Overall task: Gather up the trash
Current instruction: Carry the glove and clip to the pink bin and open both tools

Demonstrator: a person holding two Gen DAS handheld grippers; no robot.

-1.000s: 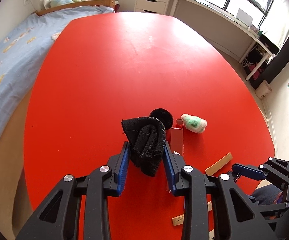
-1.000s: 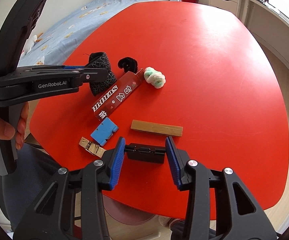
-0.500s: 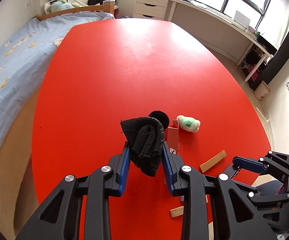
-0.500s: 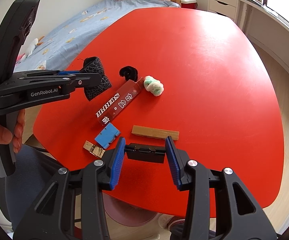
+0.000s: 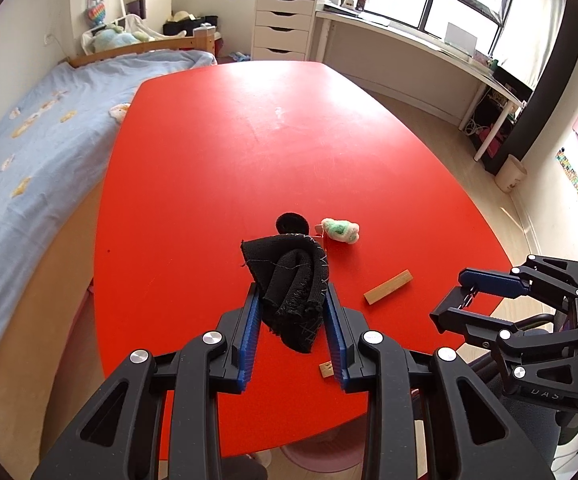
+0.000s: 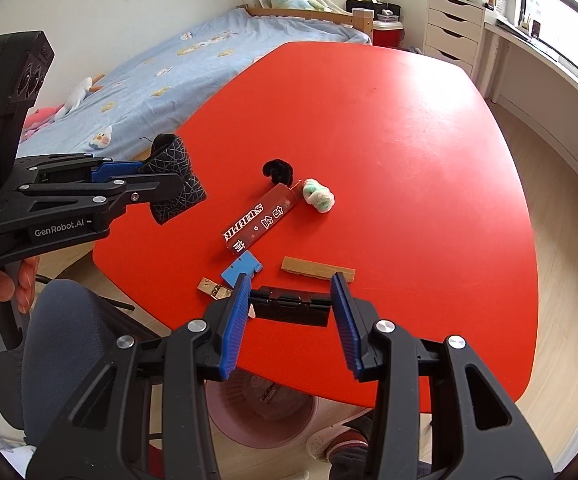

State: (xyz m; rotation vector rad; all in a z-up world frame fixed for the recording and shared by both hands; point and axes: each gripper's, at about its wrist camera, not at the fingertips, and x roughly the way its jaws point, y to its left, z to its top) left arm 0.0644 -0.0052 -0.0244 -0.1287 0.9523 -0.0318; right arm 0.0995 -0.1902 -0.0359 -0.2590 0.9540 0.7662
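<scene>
My left gripper (image 5: 291,300) is shut on a crumpled black cloth (image 5: 289,280) and holds it above the red table (image 5: 209,180); it also shows in the right wrist view (image 6: 175,178). My right gripper (image 6: 291,300) is shut on a flat black clip-like piece (image 6: 289,306) near the table's front edge. On the table lie a black pom-pom (image 6: 276,170), a green-white ball of fluff (image 6: 319,196), a red box with white lettering (image 6: 261,224), a wooden block (image 6: 317,268), a blue card (image 6: 241,270) and a small tan scrap (image 6: 211,288).
A pink waste bin (image 6: 265,412) stands on the floor under the table's near edge. A grey chair (image 6: 69,352) is at the left. A bed with a blue cover (image 5: 21,160) runs along the table's left side. A desk and drawers (image 5: 283,26) stand at the back.
Both grippers have lifted and drawn back toward me with their loads still held. More of the room and the bin below have come into view.
</scene>
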